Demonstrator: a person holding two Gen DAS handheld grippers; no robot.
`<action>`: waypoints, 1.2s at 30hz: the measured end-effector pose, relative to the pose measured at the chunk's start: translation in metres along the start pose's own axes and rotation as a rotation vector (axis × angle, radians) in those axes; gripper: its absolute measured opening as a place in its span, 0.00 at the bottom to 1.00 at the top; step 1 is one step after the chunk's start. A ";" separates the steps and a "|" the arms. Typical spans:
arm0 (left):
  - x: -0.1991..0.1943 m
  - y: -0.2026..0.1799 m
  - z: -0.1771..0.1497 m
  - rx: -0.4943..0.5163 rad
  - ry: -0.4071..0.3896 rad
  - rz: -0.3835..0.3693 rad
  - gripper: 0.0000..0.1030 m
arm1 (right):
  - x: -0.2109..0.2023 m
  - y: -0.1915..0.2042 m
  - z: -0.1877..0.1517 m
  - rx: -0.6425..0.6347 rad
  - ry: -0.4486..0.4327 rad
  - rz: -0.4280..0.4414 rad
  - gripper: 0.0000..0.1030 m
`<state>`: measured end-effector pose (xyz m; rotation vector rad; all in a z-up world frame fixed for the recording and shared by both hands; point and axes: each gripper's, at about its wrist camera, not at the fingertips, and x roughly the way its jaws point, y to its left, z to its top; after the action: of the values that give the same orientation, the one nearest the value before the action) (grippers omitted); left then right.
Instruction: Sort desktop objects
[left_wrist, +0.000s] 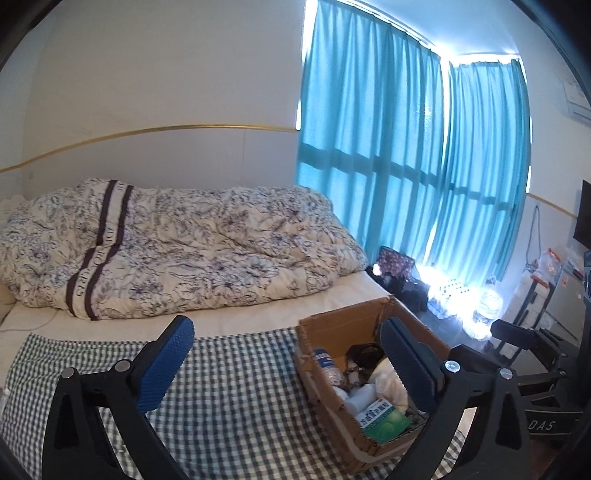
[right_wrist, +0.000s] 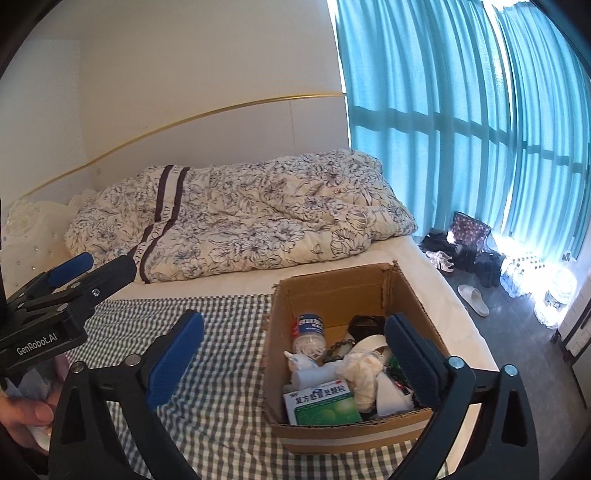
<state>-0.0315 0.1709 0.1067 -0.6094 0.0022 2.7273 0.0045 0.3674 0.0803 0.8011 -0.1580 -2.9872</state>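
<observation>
An open cardboard box (right_wrist: 351, 432) stands on a green-and-white checked cloth (right_wrist: 221, 332) spread over the bed. Inside it lie a green medicine carton (right_wrist: 321, 406), a plastic bottle with a blue label (right_wrist: 310, 332), a crumpled white cloth (right_wrist: 364, 373), a bead string (right_wrist: 336, 349) and a black object (right_wrist: 365, 325). My right gripper (right_wrist: 293, 356) hovers open over the box's near left side, holding nothing. My left gripper (left_wrist: 288, 369) is also open and empty, left of the box (left_wrist: 343, 325). In the right wrist view the left gripper (right_wrist: 96, 269) appears at the far left, held by a hand (right_wrist: 22, 410).
A bunched floral quilt (right_wrist: 240, 229) covers the far half of the bed. Turquoise curtains (right_wrist: 461, 110) hang on the right. Past the bed's right edge, the dark floor holds a white slipper (right_wrist: 474, 299), shoes (right_wrist: 439, 258) and water bottles (right_wrist: 517, 273).
</observation>
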 end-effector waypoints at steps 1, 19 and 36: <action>-0.002 0.004 0.000 -0.002 0.003 0.009 1.00 | 0.000 0.004 0.000 -0.003 -0.002 0.005 1.00; -0.045 0.079 -0.011 -0.034 0.001 0.230 1.00 | 0.001 0.077 0.000 -0.091 -0.028 0.102 1.00; -0.086 0.116 -0.026 -0.064 -0.016 0.322 1.00 | -0.002 0.128 -0.013 -0.147 -0.030 0.176 1.00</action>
<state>0.0131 0.0311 0.1102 -0.6542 0.0099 3.0537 0.0149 0.2388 0.0844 0.6884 -0.0085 -2.8078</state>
